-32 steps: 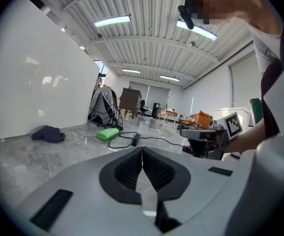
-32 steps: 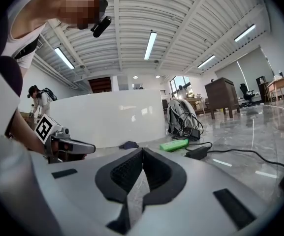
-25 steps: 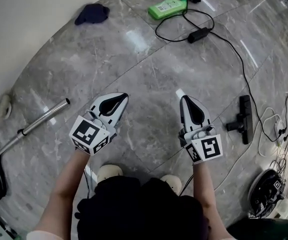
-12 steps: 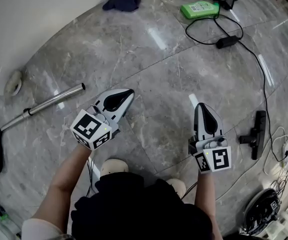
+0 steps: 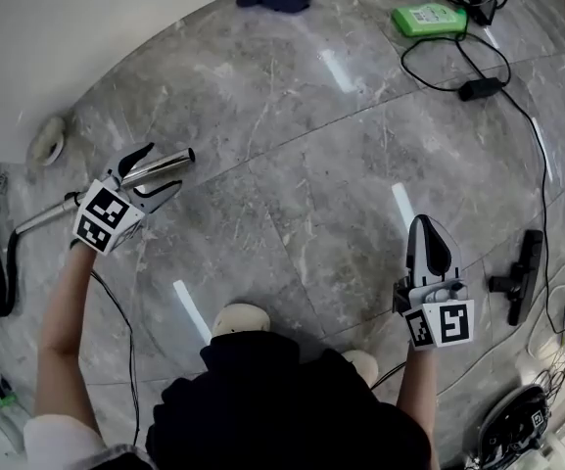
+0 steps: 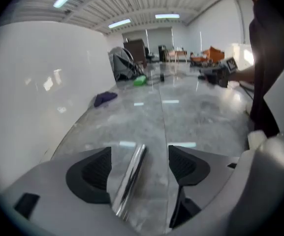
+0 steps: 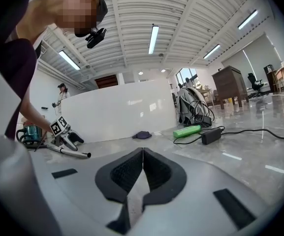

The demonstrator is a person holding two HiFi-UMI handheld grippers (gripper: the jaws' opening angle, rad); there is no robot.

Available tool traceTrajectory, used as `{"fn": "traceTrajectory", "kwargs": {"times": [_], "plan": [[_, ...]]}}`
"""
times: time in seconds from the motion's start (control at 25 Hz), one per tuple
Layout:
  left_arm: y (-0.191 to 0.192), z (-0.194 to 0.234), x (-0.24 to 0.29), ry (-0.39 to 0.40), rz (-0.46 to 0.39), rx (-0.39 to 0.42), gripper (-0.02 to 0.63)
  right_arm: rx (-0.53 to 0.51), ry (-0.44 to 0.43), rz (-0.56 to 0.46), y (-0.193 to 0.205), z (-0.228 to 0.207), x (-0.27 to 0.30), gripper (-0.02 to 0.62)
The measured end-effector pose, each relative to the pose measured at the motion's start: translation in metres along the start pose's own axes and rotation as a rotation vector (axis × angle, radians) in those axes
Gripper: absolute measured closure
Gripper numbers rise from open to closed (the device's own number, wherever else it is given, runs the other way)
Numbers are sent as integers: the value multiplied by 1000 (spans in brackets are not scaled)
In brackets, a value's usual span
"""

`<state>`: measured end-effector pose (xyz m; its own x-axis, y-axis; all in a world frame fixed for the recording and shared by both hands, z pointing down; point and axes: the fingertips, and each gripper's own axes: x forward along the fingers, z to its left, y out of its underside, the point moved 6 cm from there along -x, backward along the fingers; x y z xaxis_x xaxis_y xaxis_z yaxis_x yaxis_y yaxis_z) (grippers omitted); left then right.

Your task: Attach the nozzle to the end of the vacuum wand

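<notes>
Task is at the very start, nothing joined yet. The left hand-held gripper (image 5: 155,169) (image 6: 139,166) is down at the wand (image 5: 176,157) (image 6: 129,178), which lies flat on the grey floor (image 5: 292,164) at the left, near the wall. Its jaws have just been opening and now stand wide, 1 on each side of the metal tube close to its free end. Pads aren't pressing on it, so no grip yet.

The right hand-held gripper (image 5: 423,225) (image 7: 142,156) has its jaws fully together w/ nothing between them, held out in front of the person, pointing roughly level.

The nozzle (image 5: 524,277), a black T-shaped floor head, lies on the floor just right of the right hand-held gripper, untouched and well apart from the wand, on the opposite side of the person.

Done so far, we judge: only the approach to the wand. Left to do:
- close the left jaws on the tube and lift the end
- open the right jaws and pick up the nozzle
- bring the 2 parts together, line up the nozzle socket w/ the tube end and push on
</notes>
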<state>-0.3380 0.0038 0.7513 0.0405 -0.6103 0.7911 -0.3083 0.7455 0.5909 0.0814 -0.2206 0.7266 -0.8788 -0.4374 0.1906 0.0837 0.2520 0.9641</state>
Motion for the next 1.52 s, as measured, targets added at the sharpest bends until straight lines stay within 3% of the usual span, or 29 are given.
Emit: {"fn": "traceTrajectory", "kwargs": {"times": [0.12,0.24,0.36,0.48,0.56,0.64,0.76,0.92,1.12,1.36,1.52], "plan": [[64,24,-10,13,284,55,256,-10,-2,3,-2,-1,-1,580],[109,44,-14,-8,481,90,258,-18,1,7,-4,-3,-2,581],[135,52,-7,9,626,133,258,-27,2,16,-5,-1,-2,581],[139,53,1,94,700,173,268,-38,0,27,-5,-1,-4,580],[138,51,5,184,734,206,290,-26,5,25,-3,-3,-5,580],[136,45,9,270,772,259,373,2,17,15,-1,-5,-6,580],[133,41,12,297,798,305,446,21,25,11,1,-6,-5,581],[121,24,7,302,769,305,448,5,21,17,1,-8,-7,580],[73,-2,18,350,713,331,448,-13,65,26,1,-31,-26,581],[11,-31,45,377,708,376,448,-50,112,40,1,-50,-50,581],[-24,-57,59,438,697,408,446,-89,120,59,-1,-58,-58,581]]}}
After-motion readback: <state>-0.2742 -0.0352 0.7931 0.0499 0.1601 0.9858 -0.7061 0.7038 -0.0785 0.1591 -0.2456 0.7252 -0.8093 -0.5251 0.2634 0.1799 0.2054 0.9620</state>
